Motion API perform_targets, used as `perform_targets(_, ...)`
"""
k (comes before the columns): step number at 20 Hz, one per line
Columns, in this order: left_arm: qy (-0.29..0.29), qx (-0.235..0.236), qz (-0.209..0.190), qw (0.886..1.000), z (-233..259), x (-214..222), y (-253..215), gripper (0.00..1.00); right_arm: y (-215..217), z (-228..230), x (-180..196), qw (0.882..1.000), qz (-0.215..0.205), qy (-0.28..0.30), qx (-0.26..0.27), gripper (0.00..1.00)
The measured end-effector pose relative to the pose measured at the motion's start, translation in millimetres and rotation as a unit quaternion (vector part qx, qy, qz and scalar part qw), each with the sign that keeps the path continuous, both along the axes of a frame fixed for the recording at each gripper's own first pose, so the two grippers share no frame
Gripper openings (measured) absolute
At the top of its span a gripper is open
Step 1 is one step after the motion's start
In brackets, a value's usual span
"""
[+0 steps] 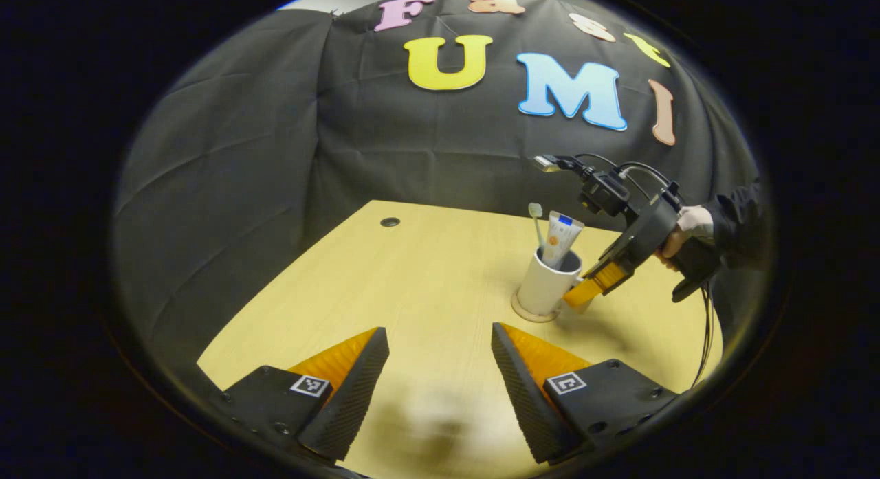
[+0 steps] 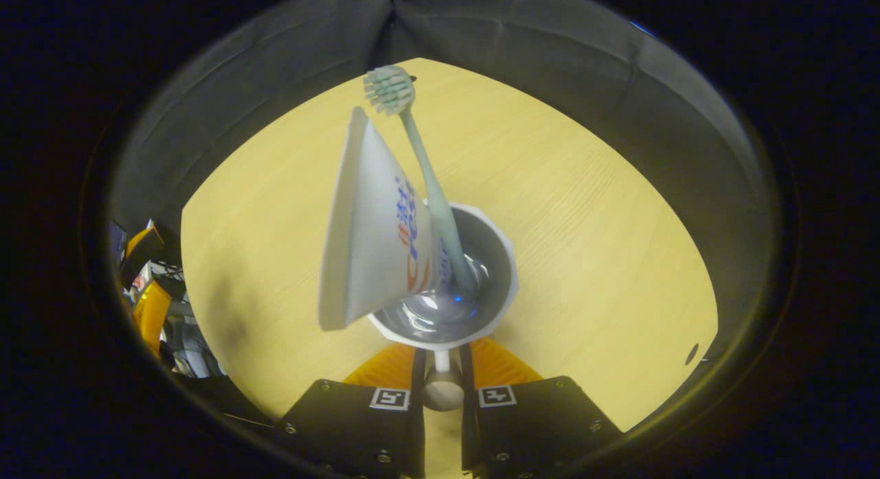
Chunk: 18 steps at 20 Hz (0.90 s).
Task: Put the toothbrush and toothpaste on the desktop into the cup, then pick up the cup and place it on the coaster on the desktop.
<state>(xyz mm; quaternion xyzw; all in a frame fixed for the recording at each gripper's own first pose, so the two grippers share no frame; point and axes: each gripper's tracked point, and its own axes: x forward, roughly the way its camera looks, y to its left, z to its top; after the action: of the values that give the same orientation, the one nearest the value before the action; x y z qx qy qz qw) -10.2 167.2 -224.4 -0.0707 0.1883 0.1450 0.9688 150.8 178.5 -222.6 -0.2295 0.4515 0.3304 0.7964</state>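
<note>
Now the right claw (image 2: 441, 369) is pinched onto the cup (image 2: 450, 314) handle; the left claw (image 1: 440, 376) gapes wide, holding nothing above the surface (image 1: 385, 286).

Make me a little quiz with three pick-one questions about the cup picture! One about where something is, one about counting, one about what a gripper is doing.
1. Where does the white ceramic cup stand?
A. on the round tan coaster
B. on the floor
C. on a shelf

2. How many things stand inside the cup?
A. none
B. two
C. five

3. What is the right gripper doing?
A. hanging wide open, far from the cup
B. holding the toothbrush
C. closed on the cup's handle

Answers:
1. A, since the left gripper view shows the coaster's edge under the cup's base on the light wooden desktop.
2. B, since the pale green toothbrush and the white toothpaste tube both lean in the cup.
3. C, since the right gripper view shows the handle pinched between both fingers.
</note>
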Motion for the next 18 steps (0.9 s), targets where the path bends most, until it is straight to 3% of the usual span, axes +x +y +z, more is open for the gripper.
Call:
perform_targets(5,-0.004,0.004,-0.011,1.000,1.4,0.3,-0.7,0.99,-2.4,8.5,-2.1,1.000,0.003,-0.015,-0.002,0.27)
perform_targets(9,-0.008,0.013,-0.027,1.000,8.7,1.8,-5.0,0.99,-6.1,31.9,-6.6,0.999,-0.008,-0.029,0.027,0.29)
perform_targets(14,-0.024,0.027,-0.069,0.997,37.0,33.6,-31.9,0.99,-17.9,71.9,-22.6,0.992,-0.048,-0.069,0.091,0.26)
perform_targets(18,-0.052,0.048,-0.102,0.992,68.7,56.1,-53.1,0.98,-43.1,110.6,-32.7,0.978,-0.096,-0.135,0.127,0.25)
